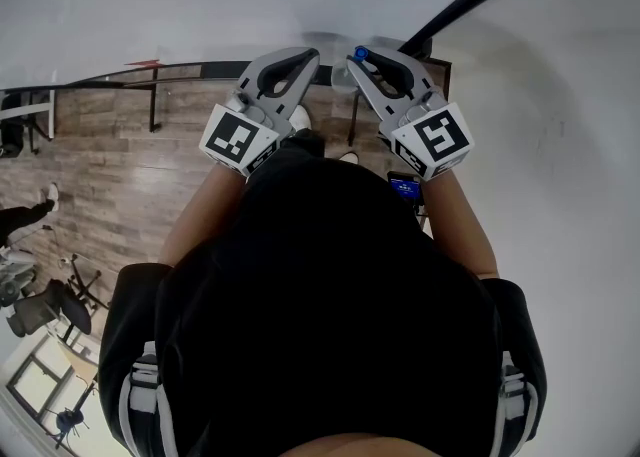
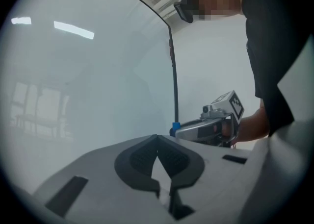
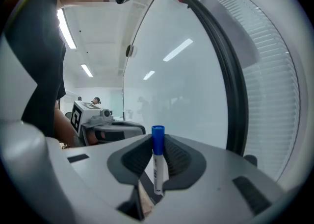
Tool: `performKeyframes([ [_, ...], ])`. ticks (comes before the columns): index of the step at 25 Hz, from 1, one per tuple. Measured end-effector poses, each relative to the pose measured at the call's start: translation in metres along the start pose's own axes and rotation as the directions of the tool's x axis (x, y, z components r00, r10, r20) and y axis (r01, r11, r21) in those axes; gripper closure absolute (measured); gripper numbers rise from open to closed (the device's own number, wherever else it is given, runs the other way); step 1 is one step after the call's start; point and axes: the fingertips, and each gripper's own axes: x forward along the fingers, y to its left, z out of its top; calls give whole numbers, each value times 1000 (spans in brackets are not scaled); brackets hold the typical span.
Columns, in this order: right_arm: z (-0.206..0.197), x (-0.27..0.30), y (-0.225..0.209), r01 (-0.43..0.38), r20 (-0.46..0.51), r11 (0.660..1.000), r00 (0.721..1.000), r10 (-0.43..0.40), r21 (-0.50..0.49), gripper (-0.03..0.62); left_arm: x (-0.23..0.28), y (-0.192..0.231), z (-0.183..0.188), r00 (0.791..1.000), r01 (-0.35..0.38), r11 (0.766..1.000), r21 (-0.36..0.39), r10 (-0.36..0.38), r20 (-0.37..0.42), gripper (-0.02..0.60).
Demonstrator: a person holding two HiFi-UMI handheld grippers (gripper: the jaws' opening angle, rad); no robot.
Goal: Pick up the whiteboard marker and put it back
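A white whiteboard marker (image 3: 158, 165) with a blue cap (image 3: 158, 135) stands upright between the pads of my right gripper (image 3: 157, 142), which is shut on it. In the head view the blue cap (image 1: 361, 52) pokes out at the right gripper's (image 1: 362, 61) tips, close to the whiteboard (image 1: 200, 5). My left gripper (image 1: 305, 57) is held just left of it, level with it. Its jaws meet at the tips with nothing between them (image 2: 157, 138). From the left gripper view, the right gripper (image 2: 206, 129) and the cap (image 2: 174, 129) show beside the board's black edge (image 2: 173, 71).
The whiteboard (image 3: 186, 86) fills the space ahead, with a thick black frame (image 3: 230, 81) on its right and window blinds (image 3: 274, 81) beyond. Below lie a wooden floor (image 1: 110, 175), the board's stand legs (image 1: 152, 105), office chairs (image 1: 45, 310) and a lit phone screen (image 1: 404, 186).
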Motion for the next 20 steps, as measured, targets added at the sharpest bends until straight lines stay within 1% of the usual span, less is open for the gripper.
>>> performKeyframes([
  [2,12,-5,0,1,14,1000,1000,0,-20,531,0,0,8,1000,-2,1000,-2,2,-10,578],
  [4,24,-10,3,-3,25,999,1000,4,-46,530,-1,-2,19,1000,9,1000,2,-9,3,578],
  [7,44,-18,5,-12,47,999,999,14,-44,531,-1,-9,48,995,43,999,17,-44,90,578],
  [8,50,-21,5,-13,54,999,998,15,-34,531,-1,-10,55,994,50,999,23,-52,100,578],
  [11,61,-28,4,-13,56,1000,998,14,-23,531,-4,-13,64,994,65,997,31,-68,82,578],
  [13,66,-33,3,-6,45,999,999,8,-49,531,-4,-18,75,990,92,995,29,-95,105,578],
  [14,69,-35,4,-2,39,998,999,4,-64,531,-5,-19,78,990,99,995,29,-102,102,578],
  [16,72,-39,6,2,28,997,1000,0,-73,531,-8,-22,81,991,102,994,35,-105,84,578],
  [20,78,-50,9,-8,21,998,1000,9,-59,531,-11,-29,86,990,114,992,49,-117,82,578],
])
